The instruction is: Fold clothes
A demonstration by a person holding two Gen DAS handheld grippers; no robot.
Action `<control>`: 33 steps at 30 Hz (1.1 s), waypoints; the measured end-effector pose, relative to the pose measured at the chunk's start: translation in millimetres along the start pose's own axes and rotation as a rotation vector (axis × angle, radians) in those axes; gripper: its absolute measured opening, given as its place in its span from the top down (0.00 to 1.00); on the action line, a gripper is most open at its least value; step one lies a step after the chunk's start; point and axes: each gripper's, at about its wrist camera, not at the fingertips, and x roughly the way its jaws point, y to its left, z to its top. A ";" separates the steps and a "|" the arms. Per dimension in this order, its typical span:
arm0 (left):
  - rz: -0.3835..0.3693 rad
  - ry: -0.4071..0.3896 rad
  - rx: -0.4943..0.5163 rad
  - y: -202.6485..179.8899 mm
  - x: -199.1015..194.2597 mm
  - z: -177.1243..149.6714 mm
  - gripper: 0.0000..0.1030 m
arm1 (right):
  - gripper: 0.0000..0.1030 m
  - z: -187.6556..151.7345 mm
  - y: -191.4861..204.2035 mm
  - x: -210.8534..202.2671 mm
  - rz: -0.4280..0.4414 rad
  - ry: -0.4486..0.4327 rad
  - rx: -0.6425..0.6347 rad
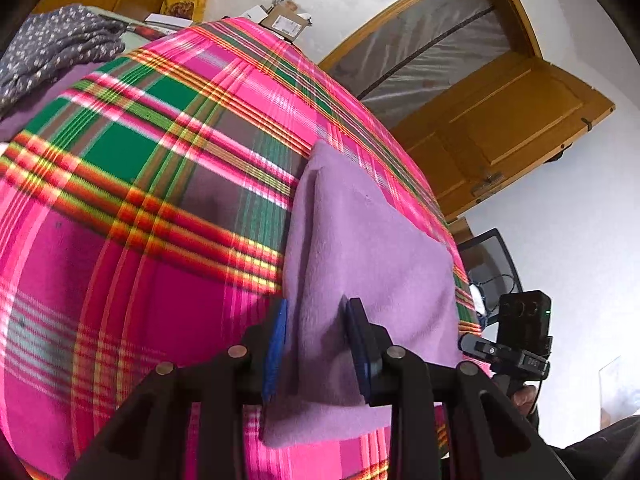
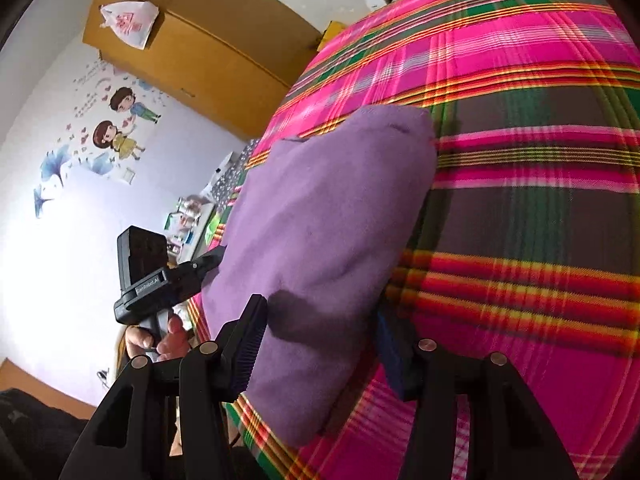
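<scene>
A folded purple cloth [image 1: 360,232] lies on a pink, green and red plaid bedspread [image 1: 160,160]. My left gripper [image 1: 319,304] straddles its near end, with both blue pads pressed into the fabric, which dimples at the right pad. In the right wrist view the same purple cloth [image 2: 320,208] bulges between the fingers of my right gripper [image 2: 320,308]; the left finger dents it and the cloth's edge partly hides the right pad. Each wrist view also shows the other gripper at the cloth's far side, the right one [image 1: 468,344] and the left one [image 2: 208,260].
The plaid bedspread [image 2: 520,200] fills most of both views. A grey flowered garment [image 1: 60,44] is heaped at the far left. Boxes [image 1: 284,20] and a yellow bag [image 1: 186,0] sit beyond the bed. A wooden door [image 1: 500,128] stands open; a wardrobe [image 2: 192,40] lines the wall.
</scene>
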 end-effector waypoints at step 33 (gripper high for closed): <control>0.005 0.000 -0.066 3.3 11.1 5.5 0.80 | 0.69 18.3 -3.1 6.9 0.031 -0.046 0.027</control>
